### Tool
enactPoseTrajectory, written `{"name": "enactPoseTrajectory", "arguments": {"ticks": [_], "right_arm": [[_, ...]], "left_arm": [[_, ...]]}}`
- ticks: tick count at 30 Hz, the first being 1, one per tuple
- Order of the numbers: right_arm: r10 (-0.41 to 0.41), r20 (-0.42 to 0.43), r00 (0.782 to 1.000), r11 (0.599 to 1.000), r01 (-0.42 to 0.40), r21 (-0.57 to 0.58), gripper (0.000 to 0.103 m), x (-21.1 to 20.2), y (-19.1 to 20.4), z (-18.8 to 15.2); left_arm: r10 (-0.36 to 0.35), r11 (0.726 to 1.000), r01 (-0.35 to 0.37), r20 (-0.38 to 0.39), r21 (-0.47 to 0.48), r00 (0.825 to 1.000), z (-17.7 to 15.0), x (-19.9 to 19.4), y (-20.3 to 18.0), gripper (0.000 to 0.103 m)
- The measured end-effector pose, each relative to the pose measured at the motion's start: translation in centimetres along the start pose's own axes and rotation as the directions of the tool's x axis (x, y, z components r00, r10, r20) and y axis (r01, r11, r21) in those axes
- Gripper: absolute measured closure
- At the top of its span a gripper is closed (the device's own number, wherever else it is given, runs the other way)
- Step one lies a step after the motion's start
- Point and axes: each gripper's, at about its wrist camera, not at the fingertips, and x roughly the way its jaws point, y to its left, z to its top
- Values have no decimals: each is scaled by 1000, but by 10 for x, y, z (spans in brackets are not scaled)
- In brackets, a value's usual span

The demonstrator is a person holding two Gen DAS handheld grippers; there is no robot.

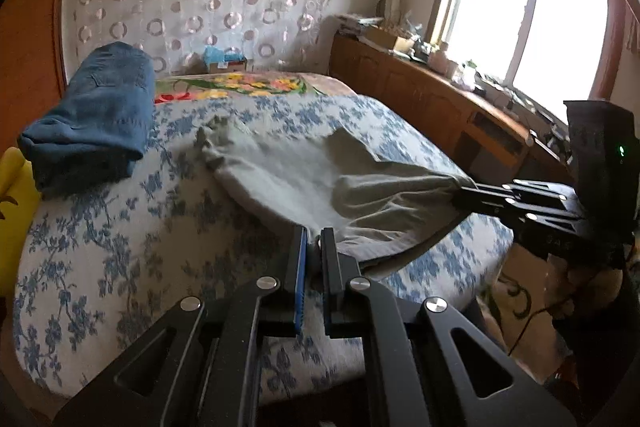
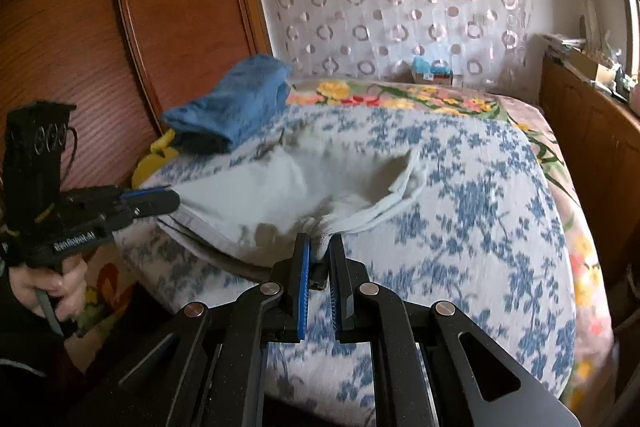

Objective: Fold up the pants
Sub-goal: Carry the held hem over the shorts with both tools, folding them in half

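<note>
Light grey pants (image 1: 304, 179) (image 2: 280, 187) lie partly on the bed, their near edge lifted and stretched between both grippers. My left gripper (image 1: 314, 241) is shut on one end of that edge. In the right wrist view the left gripper (image 2: 172, 201) shows at the left, pinching the cloth, with a person's hand (image 2: 40, 287) on its handle. My right gripper (image 2: 320, 245) is shut on the other end of the edge. From the left wrist view the right gripper (image 1: 464, 197) is at the right, clamped on a bunched corner. The far part of the pants rests crumpled on the cover.
The bed cover (image 1: 120, 227) (image 2: 480, 207) is white with blue flowers. Folded blue jeans (image 1: 96, 119) (image 2: 236, 103) sit at the bed's far left, beside a yellow object (image 1: 12, 207) (image 2: 156, 155). A wooden cabinet (image 1: 420, 95) under a window (image 1: 540, 27) runs along the right. A wooden wardrobe (image 2: 100, 27) stands on the left.
</note>
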Motion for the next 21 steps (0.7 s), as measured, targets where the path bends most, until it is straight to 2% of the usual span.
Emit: {"name": "enactPoseTrajectory", "arguments": {"ticks": [12, 21], "right_arm": [[43, 1, 999, 997, -43, 57, 94, -11, -1, -17], [43, -11, 999, 997, -42, 68, 94, -14, 0, -37]], "left_arm": [[-6, 1000, 6, -12, -20, 1000, -24, -15, -3, 96], [-13, 1000, 13, -31, -14, 999, -38, -19, -10, 96]]}}
